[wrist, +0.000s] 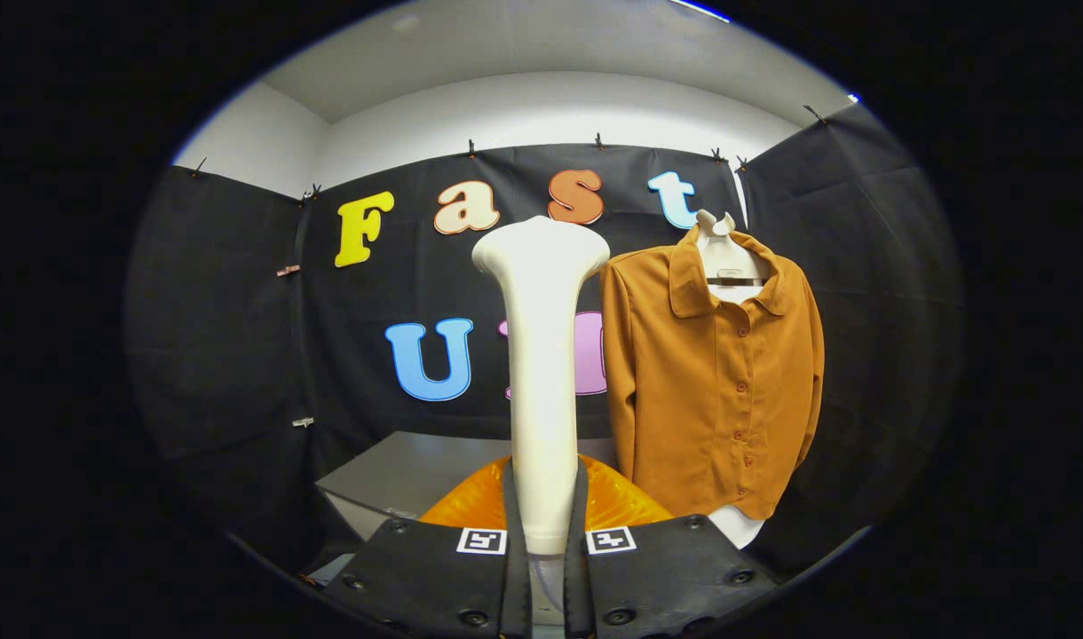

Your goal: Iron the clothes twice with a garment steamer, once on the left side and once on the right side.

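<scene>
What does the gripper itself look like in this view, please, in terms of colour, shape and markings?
The gripper has two broad, flat black fingers with a matte finish. Each carries a small white square tag with a black pattern near its inner edge. Round black screw heads dot the finger plates, and a thin dark pad lines each inner face.

Cream steamer [541,355], rust-orange shirt [715,382] w/ matching buttons, grey box [399,479], black jaws

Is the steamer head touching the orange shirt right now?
No. The gripper holds the steamer upright, apart from the shirt.
</scene>
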Motion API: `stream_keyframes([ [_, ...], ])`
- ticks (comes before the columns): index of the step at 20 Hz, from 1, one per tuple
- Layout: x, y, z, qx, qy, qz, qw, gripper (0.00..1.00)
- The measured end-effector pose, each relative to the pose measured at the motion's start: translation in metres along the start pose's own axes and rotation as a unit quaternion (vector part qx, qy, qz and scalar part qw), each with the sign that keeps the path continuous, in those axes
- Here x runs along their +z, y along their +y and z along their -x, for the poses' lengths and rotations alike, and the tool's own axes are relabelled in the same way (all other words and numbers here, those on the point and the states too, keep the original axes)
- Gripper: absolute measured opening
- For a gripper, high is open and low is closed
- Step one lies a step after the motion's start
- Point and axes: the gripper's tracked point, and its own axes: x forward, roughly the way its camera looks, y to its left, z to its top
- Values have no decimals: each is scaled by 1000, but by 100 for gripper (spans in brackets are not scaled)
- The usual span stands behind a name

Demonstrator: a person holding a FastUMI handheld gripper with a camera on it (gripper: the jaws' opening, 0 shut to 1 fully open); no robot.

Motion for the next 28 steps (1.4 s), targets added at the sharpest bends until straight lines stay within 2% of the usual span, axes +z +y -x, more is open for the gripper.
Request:
stream_keyframes([
  [20, -4, 16, -4, 13, 2, -3, 1000, 18],
  [28, 1, 15, -3, 4, -6, -4, 1000, 18],
])
